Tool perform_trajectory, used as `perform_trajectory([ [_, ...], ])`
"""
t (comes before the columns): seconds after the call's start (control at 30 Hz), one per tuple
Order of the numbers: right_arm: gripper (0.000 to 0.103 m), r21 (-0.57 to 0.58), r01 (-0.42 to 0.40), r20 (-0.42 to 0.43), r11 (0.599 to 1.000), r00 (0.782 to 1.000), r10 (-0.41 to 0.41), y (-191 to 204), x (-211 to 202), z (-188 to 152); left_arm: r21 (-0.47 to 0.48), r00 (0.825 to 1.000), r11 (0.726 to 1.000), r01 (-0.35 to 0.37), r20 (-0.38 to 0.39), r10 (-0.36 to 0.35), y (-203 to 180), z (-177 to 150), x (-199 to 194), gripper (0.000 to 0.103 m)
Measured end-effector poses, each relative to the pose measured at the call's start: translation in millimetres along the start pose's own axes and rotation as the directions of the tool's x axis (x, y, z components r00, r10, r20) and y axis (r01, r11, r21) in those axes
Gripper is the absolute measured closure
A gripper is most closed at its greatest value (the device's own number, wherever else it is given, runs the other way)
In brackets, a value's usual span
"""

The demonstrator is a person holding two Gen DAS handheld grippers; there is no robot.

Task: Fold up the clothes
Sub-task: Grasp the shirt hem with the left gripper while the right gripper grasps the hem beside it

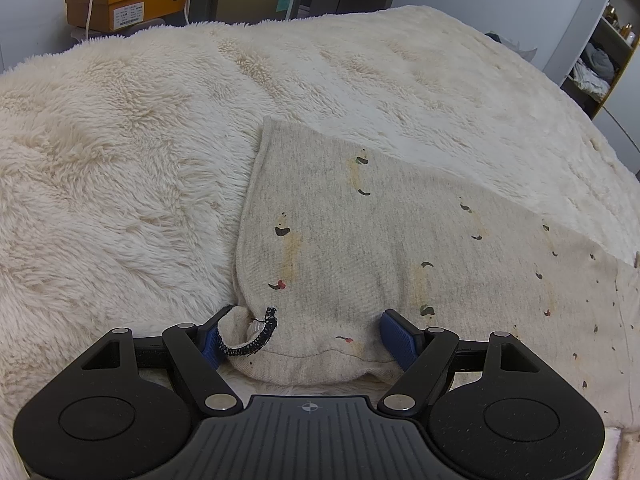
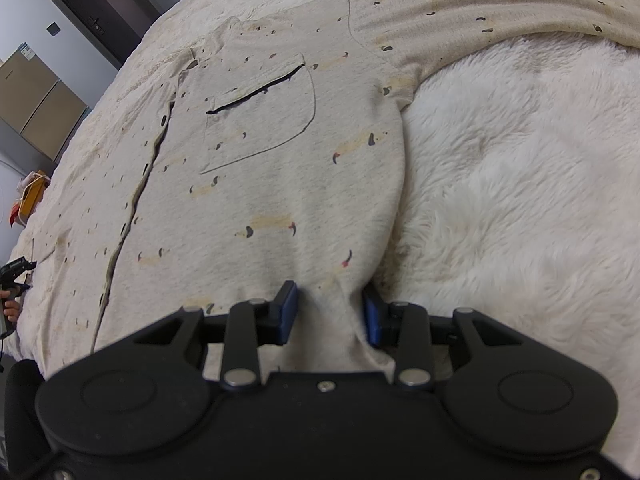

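Your left gripper [image 1: 304, 334] stands wide open over the sleeve end of the shirt [image 1: 360, 264], the black-trimmed cuff [image 1: 250, 340] just inside its left finger; nothing is pinched. Your right gripper [image 2: 330, 312] is partly open astride a raised fold at the shirt's hem [image 2: 320, 320]; whether the pads bite the cloth cannot be made out. That shirt lies spread on the fleece blanket [image 2: 520, 200], pocket [image 2: 260, 116] upward. Its far sleeve [image 2: 500, 12] is cut off at the frame edge. Beyond the blanket, a cardboard box [image 1: 124, 4] sits partly hidden.
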State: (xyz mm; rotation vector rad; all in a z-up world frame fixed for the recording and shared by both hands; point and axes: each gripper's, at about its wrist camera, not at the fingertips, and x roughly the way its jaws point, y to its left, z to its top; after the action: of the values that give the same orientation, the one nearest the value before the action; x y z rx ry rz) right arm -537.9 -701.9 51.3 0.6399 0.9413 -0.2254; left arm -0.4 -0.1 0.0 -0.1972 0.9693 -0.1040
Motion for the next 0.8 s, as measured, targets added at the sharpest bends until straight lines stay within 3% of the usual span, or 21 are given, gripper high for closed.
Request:
perform_trajectory([
  [0.4,0.069,0.004,-0.008,0.003,1.0,1.0,0.008,-0.7,1.0,1.7,0.022,1.0,1.0,-0.005,0.011,0.005,-3.5,-1.4,-0.9,0.023],
  [0.47,0.068,0.005,-0.009,0.004,1.0,1.0,0.009,-0.8,1.2,2.0,-0.027,1.0,0.999,0.019,0.014,-0.018,1.9,1.7,-3.1,0.024],
  [0.53,0.068,0.006,-0.011,0.005,1.0,1.0,0.011,-0.9,1.3,2.3,-0.138,0.995,0.985,0.102,0.031,-0.099,16.3,0.9,-9.5,0.024],
  [0.57,0.068,0.004,-0.01,0.006,1.0,1.0,0.01,-0.8,0.8,1.8,-0.217,0.986,0.961,0.169,0.05,-0.162,28.8,-2.4,-12.4,0.024],
  [0.63,0.068,0.001,-0.008,0.008,1.0,1.0,0.008,-0.5,-0.4,0.9,-0.359,0.956,0.886,0.293,0.105,-0.274,53.0,-10.5,-16.6,0.024],
  [0.73,0.065,-0.009,-0.01,0.009,1.0,1.0,0.01,0.9,-1.0,0.4,-0.515,0.89,0.727,0.454,0.223,-0.398,82.1,-31.9,-19.2,0.026],
  [0.8,0.064,-0.012,-0.01,0.009,1.0,1.0,0.01,1.5,-0.8,0.4,-0.566,0.841,0.626,0.536,0.29,-0.457,87.9,-44.6,-17.4,0.026],
])
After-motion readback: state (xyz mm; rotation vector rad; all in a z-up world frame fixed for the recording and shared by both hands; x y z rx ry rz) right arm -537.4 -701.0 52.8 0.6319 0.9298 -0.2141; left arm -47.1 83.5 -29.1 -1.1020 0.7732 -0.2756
